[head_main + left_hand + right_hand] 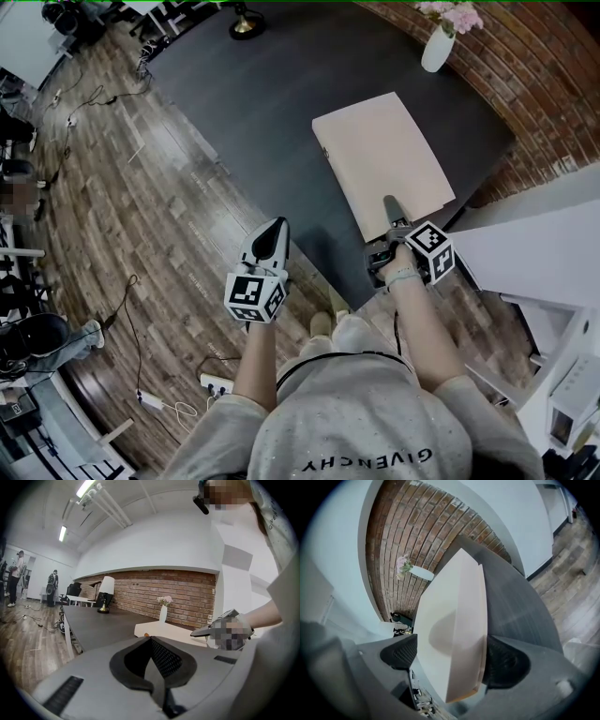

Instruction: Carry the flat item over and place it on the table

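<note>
The flat item is a thin beige box (384, 159) lying flat on the dark table (253, 103), its near end at the table's front edge. My right gripper (392, 211) sits at that near end. In the right gripper view its jaws stand wide, with the box (450, 620) between them and a gap on the left pad's side, so it is open. My left gripper (272, 230) hangs left of the box over the wooden floor, shut and empty. In the left gripper view its jaws (152, 641) meet at a point, and the box (164, 630) lies beyond.
A white vase with pink flowers (438, 47) stands at the table's far right by the brick wall. A lamp base (246, 23) is at the far edge. A white counter (534, 244) lies to the right. A power strip (217, 382) and cables lie on the floor.
</note>
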A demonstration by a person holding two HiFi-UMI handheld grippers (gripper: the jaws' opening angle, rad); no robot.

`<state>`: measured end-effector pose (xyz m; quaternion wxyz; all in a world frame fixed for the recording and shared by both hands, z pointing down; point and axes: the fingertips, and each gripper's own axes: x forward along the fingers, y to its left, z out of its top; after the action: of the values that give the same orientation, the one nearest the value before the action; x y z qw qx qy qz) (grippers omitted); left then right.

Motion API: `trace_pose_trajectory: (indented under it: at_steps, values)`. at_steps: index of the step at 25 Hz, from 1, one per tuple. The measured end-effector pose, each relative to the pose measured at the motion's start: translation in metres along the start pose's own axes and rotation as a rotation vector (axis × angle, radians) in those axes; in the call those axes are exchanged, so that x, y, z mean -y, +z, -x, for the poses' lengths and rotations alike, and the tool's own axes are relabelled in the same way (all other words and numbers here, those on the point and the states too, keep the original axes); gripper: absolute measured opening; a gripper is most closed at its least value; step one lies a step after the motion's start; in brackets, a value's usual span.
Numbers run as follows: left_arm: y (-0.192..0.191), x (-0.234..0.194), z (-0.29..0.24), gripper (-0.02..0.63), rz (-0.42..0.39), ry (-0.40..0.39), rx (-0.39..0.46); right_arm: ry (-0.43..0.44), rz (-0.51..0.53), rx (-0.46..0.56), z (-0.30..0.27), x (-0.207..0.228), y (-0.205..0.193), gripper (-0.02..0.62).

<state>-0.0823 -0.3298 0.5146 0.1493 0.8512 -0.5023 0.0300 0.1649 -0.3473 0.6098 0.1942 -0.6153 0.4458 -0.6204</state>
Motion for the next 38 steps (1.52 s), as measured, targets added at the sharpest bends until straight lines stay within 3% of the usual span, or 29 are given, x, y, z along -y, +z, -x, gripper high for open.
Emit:
trace_pose_trajectory:
  at_steps: [11, 14, 18, 22, 24, 30, 38]
  values:
    - [-0.003, 0.015, 0.007, -0.002, -0.01, -0.036, -0.009, 0.045, 0.027, 0.01, 0.024, 0.012, 0.001, 0.436]
    - [-0.003, 0.019, 0.009, -0.002, -0.013, -0.046, -0.009, 0.063, 0.045, 0.006, 0.031, 0.014, 0.001, 0.359]
    - [-0.001, 0.027, 0.013, -0.002, -0.021, -0.06, -0.007, 0.085, 0.103, 0.021, 0.045, 0.017, 0.005, 0.185]
    - [0.0, 0.034, 0.015, -0.002, -0.028, -0.074, -0.003, 0.108, 0.142, 0.025, 0.056, 0.018, 0.007, 0.058]
    - [0.001, 0.038, 0.018, -0.002, -0.032, -0.081, -0.001, 0.128, 0.196, 0.028, 0.061, 0.014, 0.008, -0.005]
    - [0.003, 0.05, 0.022, -0.002, -0.041, -0.093, 0.004, 0.218, 0.39, 0.031, 0.078, -0.004, 0.012, -0.005]
    - [0.011, 0.058, 0.026, -0.002, -0.054, -0.089, 0.015, 0.276, 0.872, 0.083, 0.108, -0.021, 0.019, -0.005]
